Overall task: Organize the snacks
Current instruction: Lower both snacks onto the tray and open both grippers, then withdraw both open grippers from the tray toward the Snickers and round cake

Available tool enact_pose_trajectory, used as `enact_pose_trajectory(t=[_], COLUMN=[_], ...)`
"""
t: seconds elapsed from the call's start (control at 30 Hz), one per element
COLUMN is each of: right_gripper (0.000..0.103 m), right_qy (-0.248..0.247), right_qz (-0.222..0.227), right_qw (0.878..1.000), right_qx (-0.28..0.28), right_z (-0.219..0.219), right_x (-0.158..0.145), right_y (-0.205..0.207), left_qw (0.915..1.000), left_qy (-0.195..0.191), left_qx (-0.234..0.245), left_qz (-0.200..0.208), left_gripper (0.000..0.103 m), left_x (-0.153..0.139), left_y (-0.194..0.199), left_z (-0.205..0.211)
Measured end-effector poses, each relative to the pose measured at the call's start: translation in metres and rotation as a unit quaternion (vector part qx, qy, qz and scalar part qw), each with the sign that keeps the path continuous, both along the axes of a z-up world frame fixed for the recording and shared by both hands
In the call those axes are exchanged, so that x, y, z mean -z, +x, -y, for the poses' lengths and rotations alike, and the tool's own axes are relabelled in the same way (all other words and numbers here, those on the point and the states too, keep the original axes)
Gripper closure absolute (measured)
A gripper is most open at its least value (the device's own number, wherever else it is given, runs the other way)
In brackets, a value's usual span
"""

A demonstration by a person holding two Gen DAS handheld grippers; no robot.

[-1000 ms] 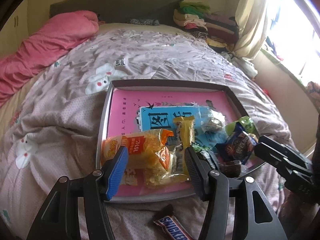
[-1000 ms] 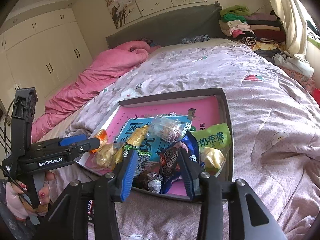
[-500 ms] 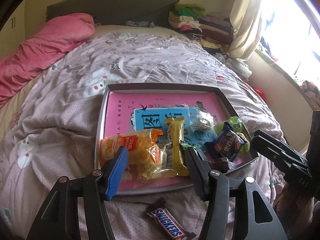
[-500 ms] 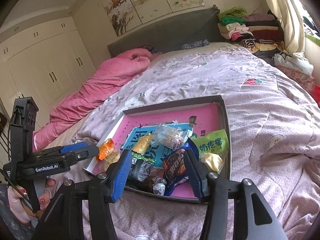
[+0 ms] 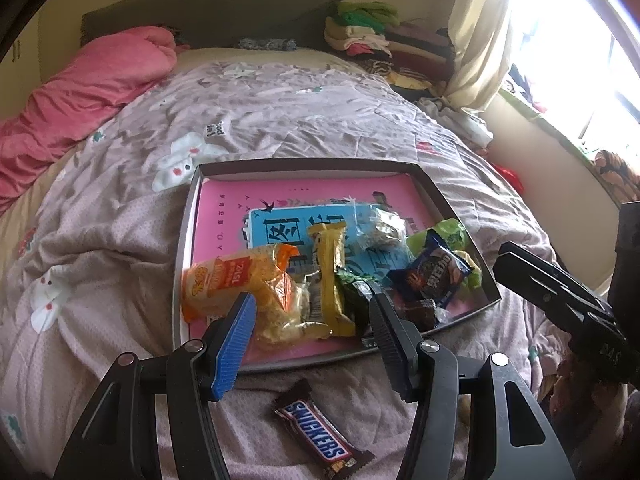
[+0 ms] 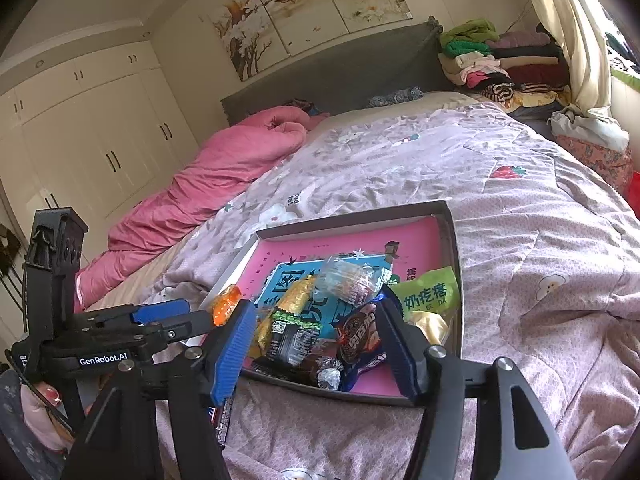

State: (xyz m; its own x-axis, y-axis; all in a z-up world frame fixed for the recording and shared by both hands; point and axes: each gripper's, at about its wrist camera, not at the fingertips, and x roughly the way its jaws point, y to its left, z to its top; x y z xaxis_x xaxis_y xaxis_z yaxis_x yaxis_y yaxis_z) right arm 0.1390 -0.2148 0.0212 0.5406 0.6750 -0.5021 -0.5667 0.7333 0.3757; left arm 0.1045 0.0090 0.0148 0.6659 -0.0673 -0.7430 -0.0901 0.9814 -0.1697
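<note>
Glossy plastic snack wrappers [image 5: 434, 276], matt cardboard tray [image 5: 182, 256], soft quilted cloth bedspread [image 5: 280, 112]

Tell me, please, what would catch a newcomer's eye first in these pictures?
Probably the shallow grey box with a pink bottom on the pale patterned quilt, its near end heaped with bright snack packets. Next, the brown Snickers bar lying alone on the quilt, outside the box's near edge, and the rumpled pink duvet at far left.

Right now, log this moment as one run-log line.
left tool: open, empty | right tool: opening, empty | snacks: piled in tray | chocolate bar: on quilt, outside tray
</note>
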Motion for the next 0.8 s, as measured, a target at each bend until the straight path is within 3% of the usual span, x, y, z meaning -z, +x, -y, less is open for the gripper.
enact_pose_trajectory(t=[0.43,0.8], right_gripper=[0.037,0.034], right_qy=[0.007,-0.018], right_qz=[-0.002,-0.012], right_qw=[1.000,1.000], right_qx=[-0.005,0.007], right_z=[0.004,0.008], right_x=[-0.002,0.004], right_y=[-0.003,-0.013], left_qw=[0.9999,0.9995], left_qy=[-0.008,-0.014], left_qx=[0.007,0.010], left_qz=[-0.008,-0.027], left_gripper=[0.042,0.042], left_x=[0.002,0.013], left_y=[-0.012,-0.023], left_z=[0.001,0.003])
